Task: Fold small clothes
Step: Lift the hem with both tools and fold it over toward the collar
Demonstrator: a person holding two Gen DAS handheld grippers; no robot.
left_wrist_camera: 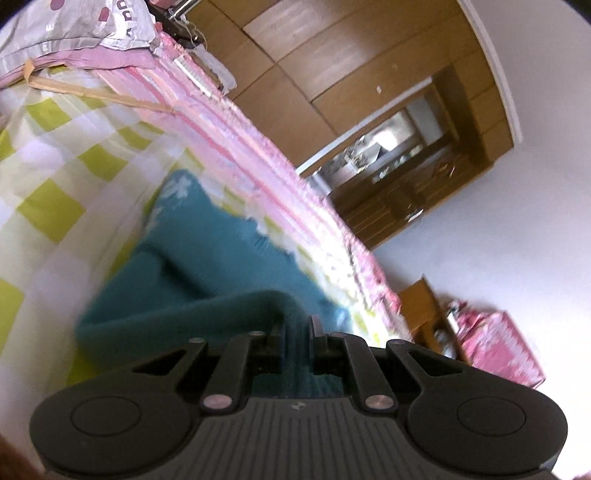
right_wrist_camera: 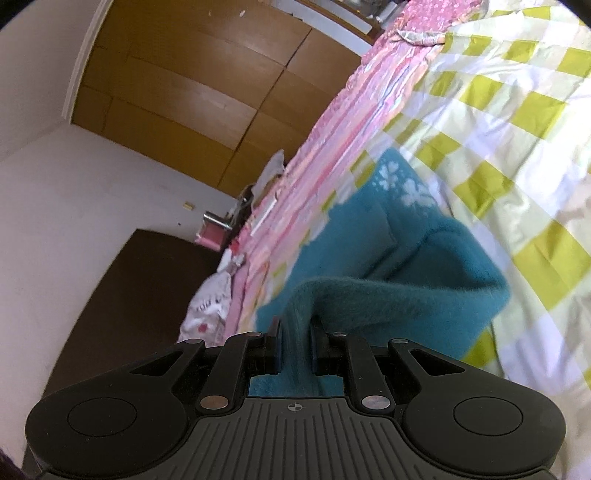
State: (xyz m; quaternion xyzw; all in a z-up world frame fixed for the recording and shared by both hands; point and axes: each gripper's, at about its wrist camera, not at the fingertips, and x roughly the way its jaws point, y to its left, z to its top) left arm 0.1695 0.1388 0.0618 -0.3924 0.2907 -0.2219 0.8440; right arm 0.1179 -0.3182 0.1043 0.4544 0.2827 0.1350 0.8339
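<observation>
A small teal knit garment point(left_wrist_camera: 207, 251) with white flower marks lies on a bed with a green and white checked sheet point(left_wrist_camera: 66, 166). My left gripper point(left_wrist_camera: 295, 332) is shut on one edge of the garment and lifts it, so the cloth runs up from the bed into the jaws. In the right wrist view the same teal garment point(right_wrist_camera: 436, 258) lies on the checked sheet point(right_wrist_camera: 509, 122). My right gripper point(right_wrist_camera: 295, 328) is shut on another edge and holds it raised. Both views are tilted and blurred.
A pink striped cover point(left_wrist_camera: 236, 133) runs along the bed's far edge. A patterned pillow point(left_wrist_camera: 74, 26) lies at the bed's end. Wooden wardrobes point(left_wrist_camera: 332, 62) stand beyond the bed, with white walls. A dark cabinet point(right_wrist_camera: 140, 280) stands beside the bed.
</observation>
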